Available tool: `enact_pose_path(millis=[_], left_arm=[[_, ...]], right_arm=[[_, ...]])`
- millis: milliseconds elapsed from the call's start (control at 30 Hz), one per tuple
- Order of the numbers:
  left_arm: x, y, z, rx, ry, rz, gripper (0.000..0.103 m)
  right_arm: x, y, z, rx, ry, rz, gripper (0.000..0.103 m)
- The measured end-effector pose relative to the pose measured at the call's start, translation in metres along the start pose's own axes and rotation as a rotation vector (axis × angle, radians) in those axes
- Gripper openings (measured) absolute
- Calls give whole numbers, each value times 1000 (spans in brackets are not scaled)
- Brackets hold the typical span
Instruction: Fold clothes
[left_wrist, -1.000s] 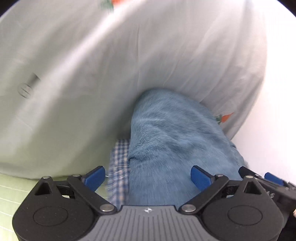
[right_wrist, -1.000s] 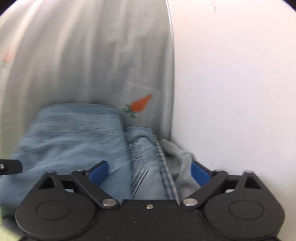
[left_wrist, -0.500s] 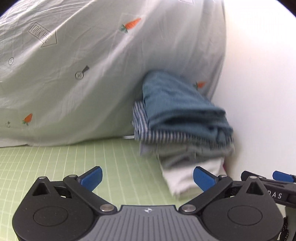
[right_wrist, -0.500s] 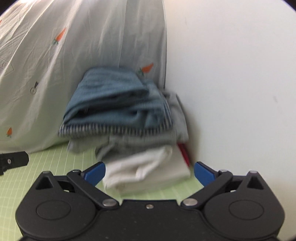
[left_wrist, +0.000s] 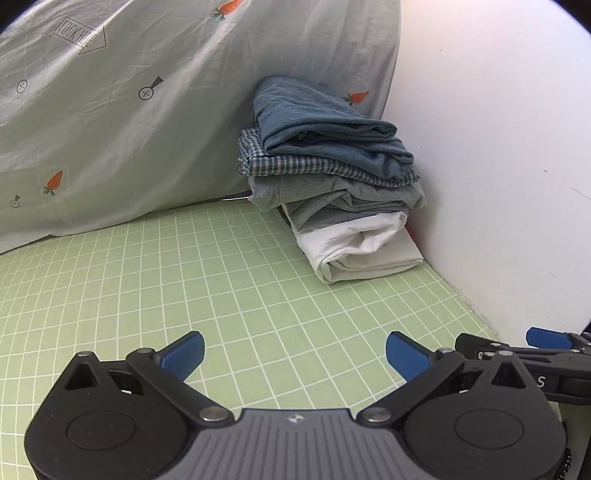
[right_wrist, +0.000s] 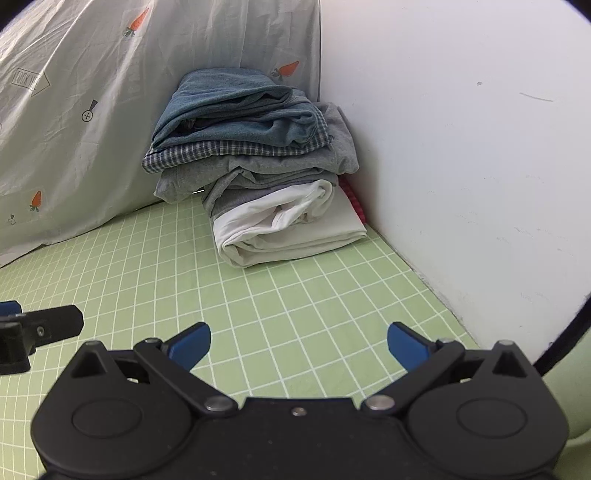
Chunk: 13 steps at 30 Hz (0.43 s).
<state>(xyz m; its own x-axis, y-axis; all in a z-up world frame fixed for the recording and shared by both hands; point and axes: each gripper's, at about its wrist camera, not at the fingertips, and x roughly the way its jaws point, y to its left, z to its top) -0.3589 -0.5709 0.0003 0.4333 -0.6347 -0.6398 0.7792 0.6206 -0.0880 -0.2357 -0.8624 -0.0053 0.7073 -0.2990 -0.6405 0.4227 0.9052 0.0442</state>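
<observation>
Left gripper wide open, empty. Right gripper wide open, empty. Folded stack sits in corner on green grid sheet, well apart.

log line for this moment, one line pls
left gripper: open, empty | right gripper: open, empty | folded clothes stack: in corner, blue garment on top | green grid mat: bare in front

A stack of folded clothes lies well ahead of the spread jaws, slightly right of centre: blue denim-like garment on top, then checked, grey layers, and white at the bottom.
</observation>
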Motion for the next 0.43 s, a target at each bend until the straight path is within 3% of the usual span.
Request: enact_pose_path(millis=[433], left_arm=[[-14, -12, -5, 15, -20, -3, 103]], right_arm=[[-21, -7, -7, 17, -28, -1, 103]])
